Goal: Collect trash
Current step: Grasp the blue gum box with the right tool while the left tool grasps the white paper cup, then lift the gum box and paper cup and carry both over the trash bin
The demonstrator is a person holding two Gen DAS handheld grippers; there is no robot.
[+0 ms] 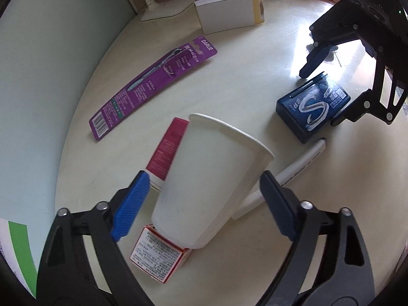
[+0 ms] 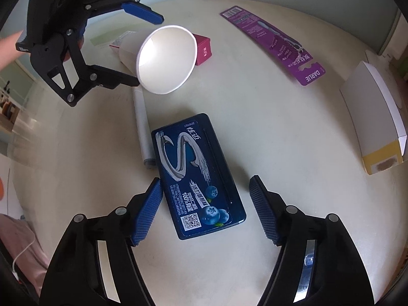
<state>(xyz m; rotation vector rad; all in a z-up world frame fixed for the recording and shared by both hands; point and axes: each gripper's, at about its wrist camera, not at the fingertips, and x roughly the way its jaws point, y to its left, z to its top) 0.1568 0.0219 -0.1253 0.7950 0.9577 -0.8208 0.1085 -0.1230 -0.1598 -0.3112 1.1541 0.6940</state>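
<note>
A white paper cup (image 1: pixel 211 181) lies tilted on a pink and white box (image 1: pixel 167 153) on the cream table. My left gripper (image 1: pixel 204 199) is open, its blue fingers either side of the cup without closing on it. The cup's mouth (image 2: pixel 167 60) faces the right wrist view, where the left gripper (image 2: pixel 142 51) straddles it. A dark blue gum box (image 2: pixel 199 176) lies flat between the fingers of my open right gripper (image 2: pixel 204 209). It also shows in the left wrist view (image 1: pixel 312 107), with the right gripper (image 1: pixel 321 94) over it.
A purple toothbrush card (image 1: pixel 155 86) (image 2: pixel 275 43) lies flat. A white carton with a yellow end (image 1: pixel 229 12) (image 2: pixel 374 119) stands further off. A white marker (image 1: pixel 288 176) (image 2: pixel 144 127) lies between cup and gum box. A red and white small box (image 1: pixel 158 257) sits under the cup's base.
</note>
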